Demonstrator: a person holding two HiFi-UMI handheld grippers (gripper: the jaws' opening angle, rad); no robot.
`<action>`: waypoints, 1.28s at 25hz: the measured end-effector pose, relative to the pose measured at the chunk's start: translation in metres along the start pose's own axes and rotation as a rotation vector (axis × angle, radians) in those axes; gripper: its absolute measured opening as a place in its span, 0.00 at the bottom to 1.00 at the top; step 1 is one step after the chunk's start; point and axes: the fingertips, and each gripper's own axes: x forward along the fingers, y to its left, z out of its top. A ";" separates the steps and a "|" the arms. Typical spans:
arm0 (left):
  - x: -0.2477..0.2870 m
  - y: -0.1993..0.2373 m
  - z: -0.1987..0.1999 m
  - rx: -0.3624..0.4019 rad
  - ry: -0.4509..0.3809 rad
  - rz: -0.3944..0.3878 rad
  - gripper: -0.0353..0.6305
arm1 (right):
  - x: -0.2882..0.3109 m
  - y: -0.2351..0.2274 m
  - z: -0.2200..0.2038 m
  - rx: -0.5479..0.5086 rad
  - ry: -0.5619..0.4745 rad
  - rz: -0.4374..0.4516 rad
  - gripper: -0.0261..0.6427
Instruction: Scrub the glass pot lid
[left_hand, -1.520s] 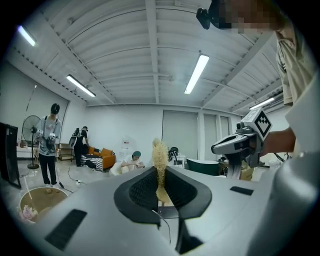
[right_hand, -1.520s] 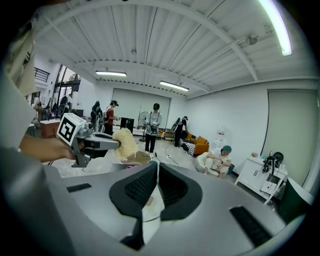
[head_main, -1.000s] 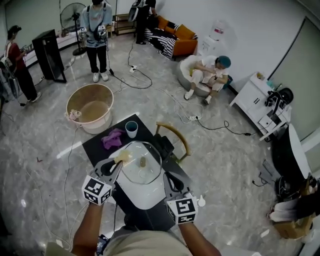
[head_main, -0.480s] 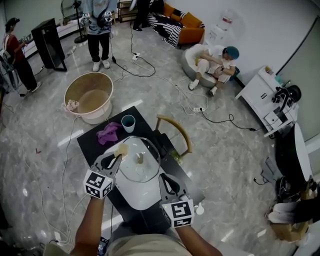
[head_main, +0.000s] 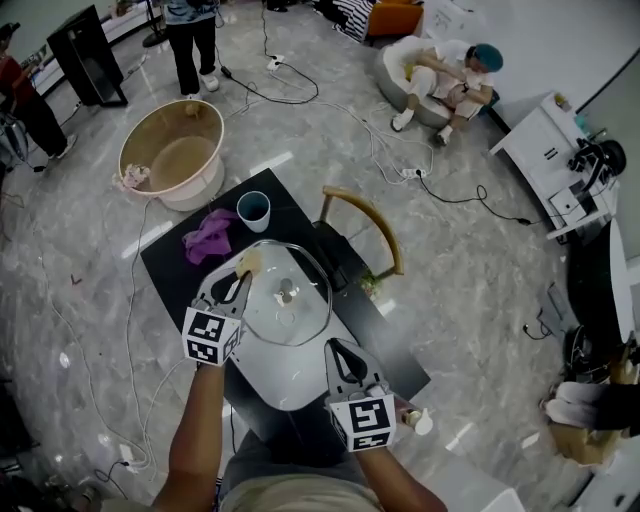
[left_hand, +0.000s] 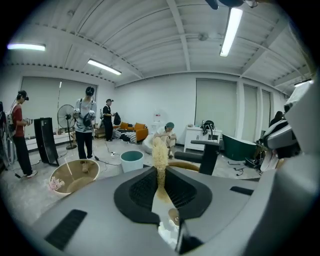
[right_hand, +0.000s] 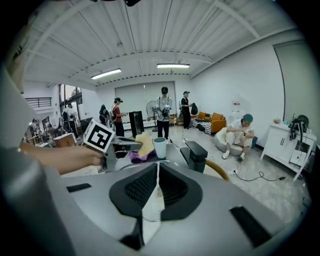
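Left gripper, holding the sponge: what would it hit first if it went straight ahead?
Probably the teal cup, just beyond the sponge; it sits slightly left of the line, so a miss is possible.

Sponge (left_hand: 160, 152) mostly buried betw. left gripper (left_hand: 161, 175) jaws, standing person (head_main: 190, 40) cut at top edge, unclear whether right gripper (right_hand: 157, 172) pinches glass pot lid (head_main: 285, 300) rim.
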 end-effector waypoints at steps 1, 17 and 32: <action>0.011 0.001 -0.009 -0.003 0.013 0.006 0.12 | 0.004 -0.002 -0.005 0.006 0.003 -0.003 0.08; 0.112 -0.008 -0.090 0.117 0.166 0.008 0.12 | 0.018 -0.025 -0.077 0.066 0.080 -0.058 0.08; 0.110 -0.145 -0.143 0.161 0.288 -0.321 0.12 | 0.017 -0.036 -0.091 0.081 0.105 -0.069 0.08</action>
